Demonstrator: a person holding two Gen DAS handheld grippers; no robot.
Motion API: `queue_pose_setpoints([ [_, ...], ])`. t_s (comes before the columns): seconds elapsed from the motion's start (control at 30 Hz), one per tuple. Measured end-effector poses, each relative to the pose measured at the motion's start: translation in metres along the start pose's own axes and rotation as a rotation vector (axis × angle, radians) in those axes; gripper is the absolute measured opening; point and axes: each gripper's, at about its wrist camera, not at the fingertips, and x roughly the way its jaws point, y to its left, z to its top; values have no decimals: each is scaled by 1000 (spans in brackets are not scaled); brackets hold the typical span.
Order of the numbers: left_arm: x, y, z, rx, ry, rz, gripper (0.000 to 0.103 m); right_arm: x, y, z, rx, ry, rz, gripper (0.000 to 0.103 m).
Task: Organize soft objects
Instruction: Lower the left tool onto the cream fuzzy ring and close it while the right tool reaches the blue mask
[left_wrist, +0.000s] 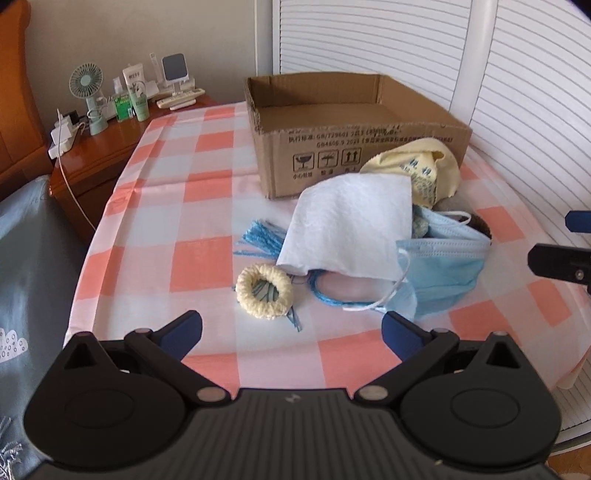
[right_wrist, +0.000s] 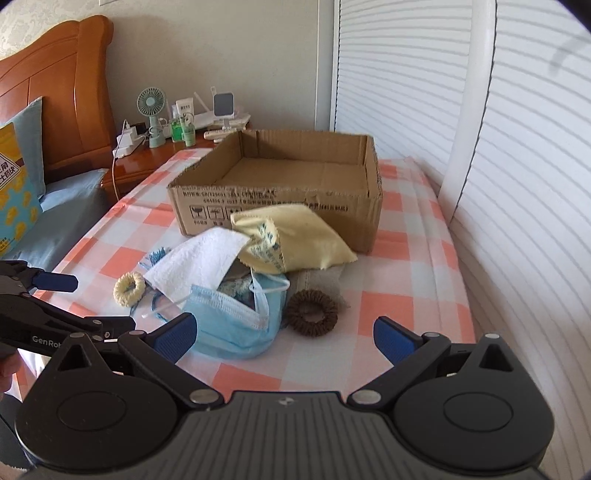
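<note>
A heap of soft things lies on the checked cloth in front of an empty cardboard box (left_wrist: 354, 122) (right_wrist: 280, 184). On top are a white cloth (left_wrist: 351, 229) (right_wrist: 199, 266), a yellow cloth (left_wrist: 417, 166) (right_wrist: 299, 236) and a blue face mask (left_wrist: 439, 266) (right_wrist: 232, 325). A cream scrunchie (left_wrist: 264, 291) (right_wrist: 129, 288) sits at the heap's left, beside blue string (left_wrist: 262, 236). A brown scrunchie (right_wrist: 312, 312) sits at its right. My left gripper (left_wrist: 291, 332) is open, just short of the cream scrunchie. My right gripper (right_wrist: 284, 338) is open, just short of the mask.
The table's pink-and-white cloth (left_wrist: 184, 206) (right_wrist: 406, 302) drops off at the near edge. A wooden nightstand (left_wrist: 92, 162) (right_wrist: 147, 158) with a small fan (left_wrist: 86, 96) and bottles stands at the left. A bed (right_wrist: 44, 206) lies left; white slatted doors (right_wrist: 517, 184) close the right.
</note>
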Motion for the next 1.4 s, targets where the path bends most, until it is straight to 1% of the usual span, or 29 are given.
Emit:
queue_pose_setpoints([
  [0.07, 11, 3, -5, -2, 31, 3, 102, 8, -2, -7, -9, 17, 9, 103],
  [0.2, 26, 7, -13, -2, 67, 10, 103, 22, -5, -20, -31, 59, 18, 103],
  [0.27, 27, 10, -15, -11, 53, -4, 102, 28, -6, -25, -34, 78, 27, 103],
  [0.5, 28, 15, -17, 36, 13, -32, 103, 49, -2, -40, -70, 130, 73, 103],
  [0.6, 29, 17, -18, 63, -20, -56, 103, 53, 3, -43, -98, 130, 83, 103],
  [0.67, 31, 21, -17, 75, -38, -68, 103, 56, 8, -45, -132, 131, 71, 103],
  [0.73, 34, 24, -15, 74, -51, -69, 103, 57, 13, -47, -170, 124, 61, 103],
  [0.83, 38, 28, -9, 61, -48, -56, 102, 57, 14, -47, -174, 117, 64, 103],
  [0.87, 39, 29, -7, 58, -50, -49, 101, 57, 13, -47, -175, 116, 63, 103],
  [0.93, 37, 30, -4, 63, -70, -46, 94, 58, 13, -47, -179, 113, 62, 103],
  [1.03, 34, 30, 0, 79, -102, -57, 93, 58, 13, -47, -182, 110, 63, 103],
  [1.1, 34, 30, 3, 89, -109, -58, 88, 58, 14, -47, -184, 111, 64, 103],
  [1.17, 37, 29, 4, 108, -106, -54, 75, 58, 14, -47, -185, 110, 64, 103],
  [1.23, 39, 28, 4, 127, -101, -62, 67, 58, 14, -47, -184, 108, 64, 103],
  [1.3, 41, 29, 5, 125, -101, -67, 64, 58, 14, -47, -184, 106, 64, 103],
  [1.37, 41, 29, 5, 122, -106, -71, 50, 58, 15, -47, -182, 106, 63, 103],
  [1.4, 40, 29, 5, 120, -107, -74, 47, 58, 15, -47, -182, 105, 62, 103],
])
